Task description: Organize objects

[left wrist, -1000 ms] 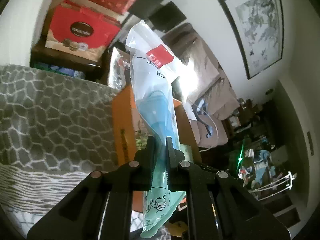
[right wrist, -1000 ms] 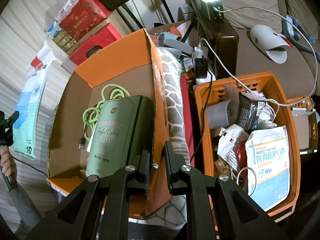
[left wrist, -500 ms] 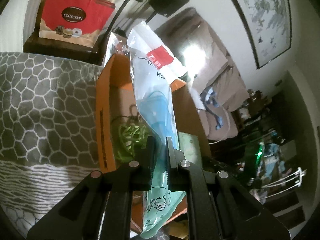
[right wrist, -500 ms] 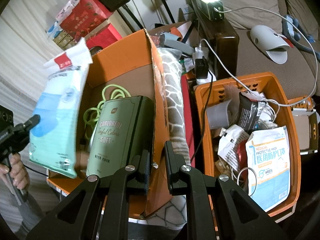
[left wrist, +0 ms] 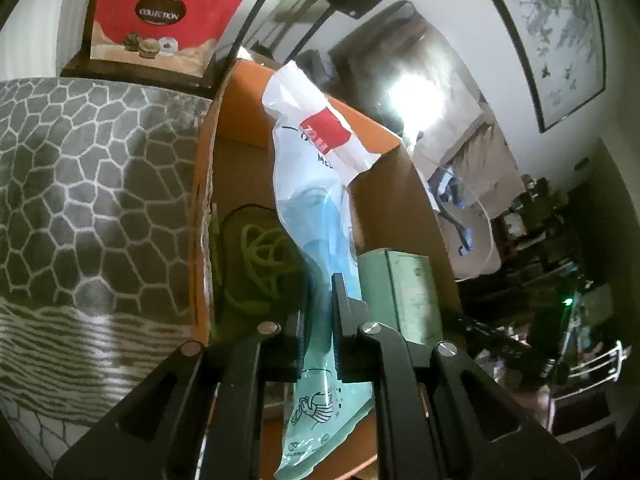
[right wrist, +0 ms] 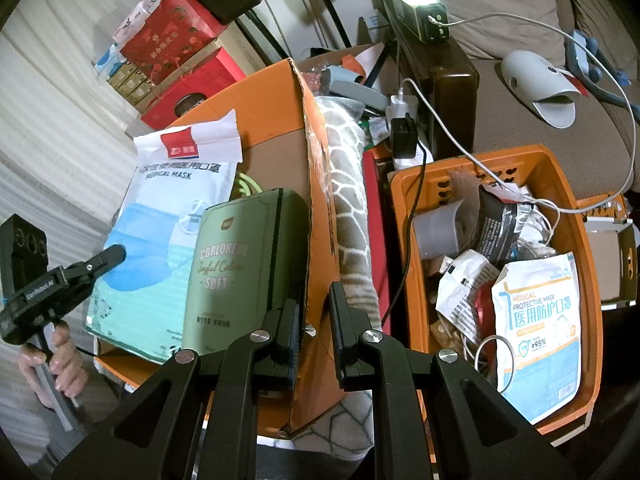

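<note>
My left gripper (left wrist: 320,296) is shut on a flat pack of blue medical masks (left wrist: 320,208) and holds it upright over the open orange cardboard box (left wrist: 208,184). In the right wrist view the pack (right wrist: 160,240) hangs inside the box (right wrist: 312,152), beside a green tissue pack (right wrist: 240,272) and a green cable (right wrist: 244,184). My right gripper (right wrist: 314,312) is nearly closed and empty, with the box's right wall between its fingers. An orange plastic basket (right wrist: 584,240) to the right holds a second mask pack (right wrist: 536,328) and clutter.
A grey patterned blanket (right wrist: 348,184) lies between box and basket. White charger cables (right wrist: 472,156) run from a lit power unit (right wrist: 420,12) into the basket. Red gift boxes (right wrist: 176,40) stand behind. A sofa with a white slipper-shaped thing (right wrist: 536,84) is at the right.
My left gripper has carried the mask pack rightward from outside the box to over and into it. My right gripper has not moved.
</note>
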{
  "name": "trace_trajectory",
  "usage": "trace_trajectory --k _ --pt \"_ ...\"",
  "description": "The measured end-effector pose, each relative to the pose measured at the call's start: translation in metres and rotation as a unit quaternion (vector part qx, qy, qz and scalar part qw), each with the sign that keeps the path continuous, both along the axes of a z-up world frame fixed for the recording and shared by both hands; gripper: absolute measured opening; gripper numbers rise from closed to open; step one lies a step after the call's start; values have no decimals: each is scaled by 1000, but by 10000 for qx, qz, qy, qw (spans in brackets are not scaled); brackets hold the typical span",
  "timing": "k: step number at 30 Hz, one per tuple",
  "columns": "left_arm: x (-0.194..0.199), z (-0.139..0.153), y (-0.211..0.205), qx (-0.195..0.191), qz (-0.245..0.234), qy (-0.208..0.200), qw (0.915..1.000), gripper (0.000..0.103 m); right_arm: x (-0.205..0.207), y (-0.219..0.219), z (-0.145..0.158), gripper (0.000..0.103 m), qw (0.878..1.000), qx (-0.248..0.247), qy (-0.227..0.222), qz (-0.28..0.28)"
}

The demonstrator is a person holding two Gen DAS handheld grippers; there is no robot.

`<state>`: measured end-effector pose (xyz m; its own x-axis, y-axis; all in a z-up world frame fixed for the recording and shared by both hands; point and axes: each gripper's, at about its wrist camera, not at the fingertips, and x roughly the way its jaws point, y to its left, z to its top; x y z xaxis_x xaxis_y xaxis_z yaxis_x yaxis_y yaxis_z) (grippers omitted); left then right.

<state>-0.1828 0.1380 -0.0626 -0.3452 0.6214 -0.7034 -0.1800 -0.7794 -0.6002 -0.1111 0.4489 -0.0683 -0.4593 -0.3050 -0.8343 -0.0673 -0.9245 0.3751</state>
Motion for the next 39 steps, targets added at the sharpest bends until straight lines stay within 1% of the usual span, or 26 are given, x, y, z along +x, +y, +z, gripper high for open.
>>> trace_trajectory --k 3,5,6,7,8,9,10,12,14,16,19,20,22,23,24,26,28,29,30,33,34,36,39 --pt "-1 1 2 -97 -19 6 10000 14 0 0 0 12 10000 -3 2 1" --pt "0 3 4 -279 -67 52 9996 20 0 0 0 12 10000 -4 1 0" --pt "1 5 4 -358 -76 83 9993 28 0 0 0 12 10000 -4 3 3" --pt "2 6 3 -355 -97 93 9993 37 0 0 0 12 10000 -1 5 2" --pt "4 9 1 -296 -120 117 9994 40 0 0 0 12 10000 -5 5 1" --pt "5 10 0 -310 -107 137 9994 46 0 0 0 12 10000 -2 4 -1" --pt "6 13 -1 -349 -91 181 9992 50 0 0 0 12 10000 -4 4 -5" --pt "7 18 -1 -354 -127 224 9990 53 1 0 1 13 10000 -11 9 -17" --pt "9 23 -1 -365 -144 283 9988 61 1 1 3 13 10000 -15 18 -36" --pt "12 29 -3 -423 -121 393 9983 69 2 2 3 16 10000 20 32 -69" --pt "14 36 -6 -479 -90 485 9976 77 4 6 5 24 9998 79 59 -167" --pt "15 39 -8 -473 -91 500 9976 77 5 7 7 27 9997 109 82 -217" --pt "16 44 -10 -555 -109 554 9969 80 7 8 10 28 9994 170 151 -273" --pt "18 47 -10 -660 -124 610 9959 82 8 9 13 28 9992 194 185 -301" --pt "20 50 -11 -815 -142 708 9941 86 10 9 15 29 9989 233 233 -326" --pt "26 57 -12 -1112 -129 919 9895 86 14 7 23 30 9980 358 354 -372" --pt "32 64 -15 -1374 -112 1097 9844 88 17 5 32 40 9965 512 488 -452" --pt "35 67 -17 -1462 -100 1169 9823 92 19 3 38 47 9956 578 564 -470" --pt "38 69 -19 -1501 -84 1224 9810 98 22 1 43 53 9946 643 648 -493" --pt "47 77 -28 -1591 70 1432 9768 99 27 -8 58 60 9920 790 871 -457" --pt "50 79 -31 -1625 94 1469 9757 99 28 -13 62 61 9915 822 925 -407" --pt "55 84 -39 -1710 189 1547 9729 99 32 -24 70 68 9904 854 1048 -293" --pt "60 87 -48 -1804 338 1615 9696 99 37 -43 79 74 9880 932 1220 -158"
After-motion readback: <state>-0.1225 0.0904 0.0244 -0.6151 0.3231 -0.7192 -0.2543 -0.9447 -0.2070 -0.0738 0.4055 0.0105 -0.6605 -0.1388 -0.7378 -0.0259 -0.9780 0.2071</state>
